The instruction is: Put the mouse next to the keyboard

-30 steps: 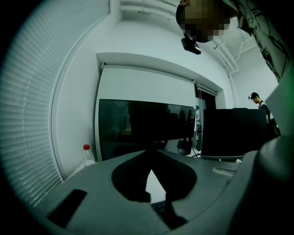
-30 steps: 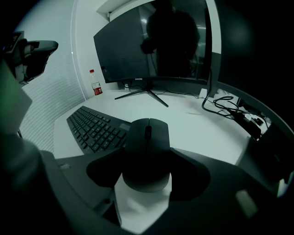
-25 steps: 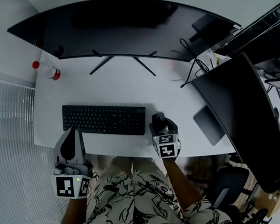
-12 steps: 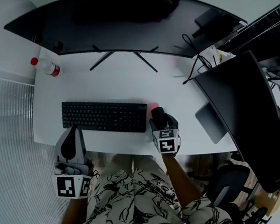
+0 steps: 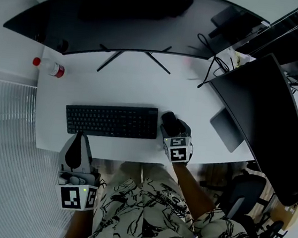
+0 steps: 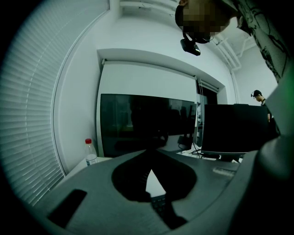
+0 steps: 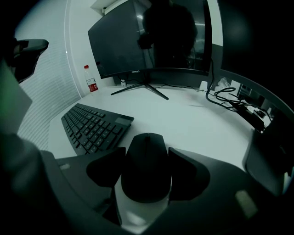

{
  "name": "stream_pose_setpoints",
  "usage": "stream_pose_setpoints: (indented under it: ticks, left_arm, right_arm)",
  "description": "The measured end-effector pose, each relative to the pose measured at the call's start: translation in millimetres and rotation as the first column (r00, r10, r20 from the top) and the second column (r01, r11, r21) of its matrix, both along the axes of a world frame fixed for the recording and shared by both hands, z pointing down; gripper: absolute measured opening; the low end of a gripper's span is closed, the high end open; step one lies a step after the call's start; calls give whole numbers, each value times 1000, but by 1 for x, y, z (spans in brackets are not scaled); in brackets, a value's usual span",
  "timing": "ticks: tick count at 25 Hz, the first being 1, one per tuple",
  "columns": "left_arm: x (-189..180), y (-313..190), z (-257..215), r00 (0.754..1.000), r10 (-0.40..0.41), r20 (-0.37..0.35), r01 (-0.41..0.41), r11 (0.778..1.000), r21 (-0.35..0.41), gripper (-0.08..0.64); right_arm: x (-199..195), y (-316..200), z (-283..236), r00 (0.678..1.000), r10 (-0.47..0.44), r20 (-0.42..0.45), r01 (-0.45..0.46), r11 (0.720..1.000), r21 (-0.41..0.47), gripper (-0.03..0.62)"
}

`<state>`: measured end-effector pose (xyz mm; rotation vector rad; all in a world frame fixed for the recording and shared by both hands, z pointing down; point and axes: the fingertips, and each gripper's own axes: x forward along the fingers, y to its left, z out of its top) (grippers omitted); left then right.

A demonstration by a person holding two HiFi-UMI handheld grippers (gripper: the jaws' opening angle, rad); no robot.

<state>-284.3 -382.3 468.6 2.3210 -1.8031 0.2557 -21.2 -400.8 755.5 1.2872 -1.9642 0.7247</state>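
Note:
The black mouse [image 5: 169,120] [image 7: 147,167] rests on the white desk [image 5: 136,87], just off the right end of the black keyboard [image 5: 111,120] [image 7: 94,128]. My right gripper [image 5: 170,127] [image 7: 147,156] reaches down over it from the near side. Its two jaws stand wide, one against each flank of the mouse, shut on it. My left gripper [image 5: 79,136] [image 6: 151,151] hangs at the desk's front edge, below the keyboard's left end. Its jaws meet at the tip with nothing between them.
A wide curved monitor [image 5: 123,21] stands at the back on a V-shaped foot. A second dark monitor [image 5: 262,119] fills the right side, with cables [image 5: 212,64] between the two. A red-capped bottle [image 5: 50,67] [image 7: 91,79] lies at the desk's far left corner.
Half a second ago a red glow showed at the mouse's front edge; it is gone now. The right gripper and mouse have barely shifted. The left gripper has stayed put.

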Motion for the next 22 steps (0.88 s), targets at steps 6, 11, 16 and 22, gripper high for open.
stream_pose_setpoints:
  ticks: [6,11,16,22]
  left_arm:
    - [4,-1,1,1000,9,11,-9,1000,-1,-2]
    - [10,-3,-3,999,25,26,-25,1000,5,-2]
    - [10,-7,-9,999,29,25,-29,999,23,-2]
    - [15,-13,-15,999,45,18,-46,998,44,-2]
  right_arm:
    - [-1,0,1,1000,-19,-8,19,1000,-6,302]
    - [-5,1,1,996,-87,-6,87,996,-1,355]
    - [-4,-2,-17,995,-101,21,100,994,46,370]
    - [-11,-15,-69,980,-148,137,125,979,161,320]
